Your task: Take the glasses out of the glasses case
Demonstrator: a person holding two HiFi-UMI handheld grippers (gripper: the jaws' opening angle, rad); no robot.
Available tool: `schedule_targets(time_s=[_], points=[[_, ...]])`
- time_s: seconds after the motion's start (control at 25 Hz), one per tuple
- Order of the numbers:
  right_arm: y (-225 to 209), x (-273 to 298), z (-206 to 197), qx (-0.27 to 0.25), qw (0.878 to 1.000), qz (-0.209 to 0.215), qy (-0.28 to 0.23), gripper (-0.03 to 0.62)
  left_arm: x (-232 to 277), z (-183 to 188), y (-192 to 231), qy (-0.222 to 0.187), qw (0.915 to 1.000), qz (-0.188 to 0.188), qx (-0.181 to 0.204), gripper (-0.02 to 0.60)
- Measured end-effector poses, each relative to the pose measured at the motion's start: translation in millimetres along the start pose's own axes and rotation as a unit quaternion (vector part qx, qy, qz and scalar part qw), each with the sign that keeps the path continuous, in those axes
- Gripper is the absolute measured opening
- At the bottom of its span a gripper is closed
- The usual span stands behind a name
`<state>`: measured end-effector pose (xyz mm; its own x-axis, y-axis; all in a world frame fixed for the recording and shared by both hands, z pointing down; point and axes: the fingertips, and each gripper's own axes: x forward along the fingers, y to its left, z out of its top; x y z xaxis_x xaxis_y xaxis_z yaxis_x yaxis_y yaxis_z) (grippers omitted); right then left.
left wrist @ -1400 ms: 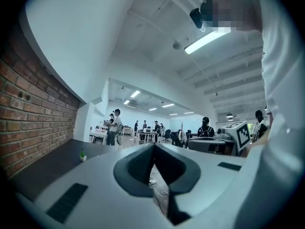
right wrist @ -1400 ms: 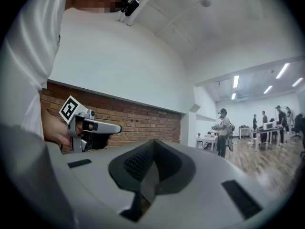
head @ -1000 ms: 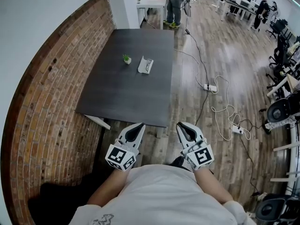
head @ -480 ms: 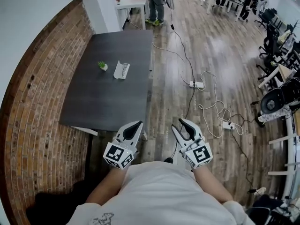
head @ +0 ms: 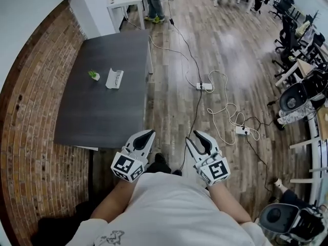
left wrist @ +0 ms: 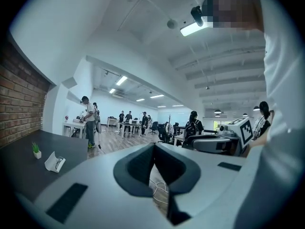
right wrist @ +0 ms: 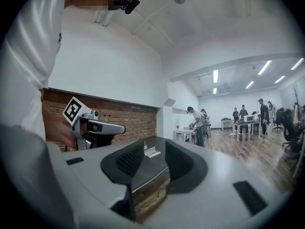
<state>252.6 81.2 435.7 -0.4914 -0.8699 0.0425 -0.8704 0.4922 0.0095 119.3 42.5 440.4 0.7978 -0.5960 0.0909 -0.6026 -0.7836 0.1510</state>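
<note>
Left tool (head: 149, 134): jaws together at the tips, nothing held. Right tool (head: 193, 136): jaws have just been opening, now wide, nothing between them. Both are held level over the wooden plank floor (head: 169, 101), just off the near right corner of the dark grey rectangular desk (head: 102, 114). The white open glasses case (head: 113, 79) lies on the desk's far half with dark glasses (head: 119, 78) in it, well apart from both tools. A small green potted plant (head: 93, 75) is on that same half, nearer the desk's brick-wall edge.
</note>
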Motion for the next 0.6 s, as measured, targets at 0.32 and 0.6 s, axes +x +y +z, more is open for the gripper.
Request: schedule_targets(time_s=[0.32, 0.6], points=[[-46.0, 14.0, -14.6, 0.003, 1.0, -0.019, 0.017, 0.147, 59.3, -5.6, 13.7, 0.006, 0.9998, -0.021, 0.0, 0.011], [-85.9, 68.6, -19.2, 0.002, 1.0, -0.011, 0.027, 0.147, 110.4, -1.4, 56.7, 0.011, 0.9996, -0.025, -0.005, 0.011]])
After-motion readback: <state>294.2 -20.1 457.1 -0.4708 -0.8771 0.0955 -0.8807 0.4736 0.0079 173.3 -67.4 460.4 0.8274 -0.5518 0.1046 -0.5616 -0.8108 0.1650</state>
